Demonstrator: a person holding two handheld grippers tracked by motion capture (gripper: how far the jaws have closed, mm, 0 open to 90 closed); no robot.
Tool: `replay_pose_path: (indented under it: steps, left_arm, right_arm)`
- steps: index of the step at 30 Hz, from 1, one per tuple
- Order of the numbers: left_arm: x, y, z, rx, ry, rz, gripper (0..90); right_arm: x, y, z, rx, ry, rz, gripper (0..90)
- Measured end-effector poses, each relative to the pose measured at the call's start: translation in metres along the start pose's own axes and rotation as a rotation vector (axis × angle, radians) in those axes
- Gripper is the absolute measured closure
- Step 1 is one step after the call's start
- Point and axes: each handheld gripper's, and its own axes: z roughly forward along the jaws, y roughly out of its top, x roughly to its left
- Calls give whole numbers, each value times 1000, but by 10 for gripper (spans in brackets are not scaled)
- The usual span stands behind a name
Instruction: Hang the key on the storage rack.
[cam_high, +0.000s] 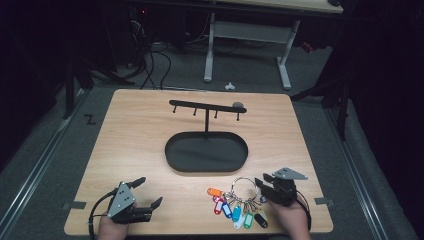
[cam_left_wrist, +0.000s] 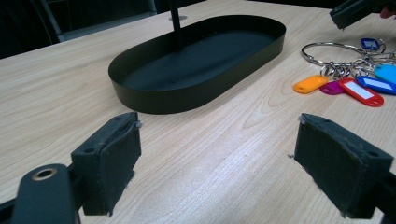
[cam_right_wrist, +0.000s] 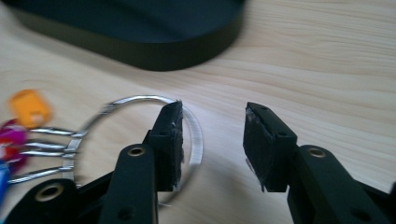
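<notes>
The right gripper (cam_right_wrist: 212, 140), jaws part open and holding nothing, straddles the rim of the key ring (cam_right_wrist: 194, 135) near the table's front edge. The left gripper (cam_high: 148, 192) lies wide open and empty on bare wood, well apart from the black tray (cam_high: 172, 157).

left table (cam_high: 125, 140) bare | centre: tray (cam_high: 206, 167), rack (cam_high: 206, 107) block | keys (cam_high: 235, 202) front-right

One tabletop (cam_high: 130, 130). One black oval tray (cam_high: 172, 157) with one upright post (cam_high: 206, 120) carrying one crossbar (cam_high: 200, 105); four pegs on the crossbar. One large key ring (cam_high: 243, 186). Coloured key tags on it: about seven visible — orange (cam_high: 214, 191), red (cam_high: 218, 207), blue, cyan, white, green, black; exact count unclear. Two grippers: left gripper (cam_high: 150, 192), right gripper (cam_high: 261, 187). Two hands.
</notes>
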Motion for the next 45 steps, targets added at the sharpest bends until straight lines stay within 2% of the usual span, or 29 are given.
replay_pose_path:
  steps: [3,5,7,12,16,17,22,24,26,28,33,37,45]
  left_arm:
    - [0,0,1,0,-1,0,150]
    - [0,0,0,-2,1,2,150]
    - [0,0,0,-4,1,-1,150]
    - [0,0,0,-2,-1,0,150]
    - [0,1,0,-4,-2,3,150]
    - [0,1,1,-7,-2,2,150]
    - [0,3,6,-12,-4,2,150]
    - [-2,6,11,-12,-15,11,150]
    - [-3,6,13,-11,-18,13,150]
    - [-3,8,16,-13,-23,17,149]
    - [-5,11,23,-22,-28,19,150]
    - [-5,12,26,-25,-30,22,150]
    - [-7,13,30,-15,-37,35,150]
  right_arm:
    - [16,3,12,40,52,-60,607]
    - [22,4,17,77,31,-87,623]
    - [24,4,21,105,-1,-119,679]
    - [20,1,22,124,-21,-120,819]
    - [17,-1,18,132,-42,-112,847]
    - [12,-2,15,137,-67,-112,851]
    - [0,-7,8,132,-107,-85,852]
    - [-12,-12,1,131,-138,-59,851]
    - [-16,-14,-2,131,-149,-51,851]
    - [-27,-19,-10,132,-172,-14,851]
    - [-40,-28,-21,129,-200,34,846]
    - [-41,-30,-25,123,-214,45,800]
    - [-36,-25,-32,71,-197,30,683]
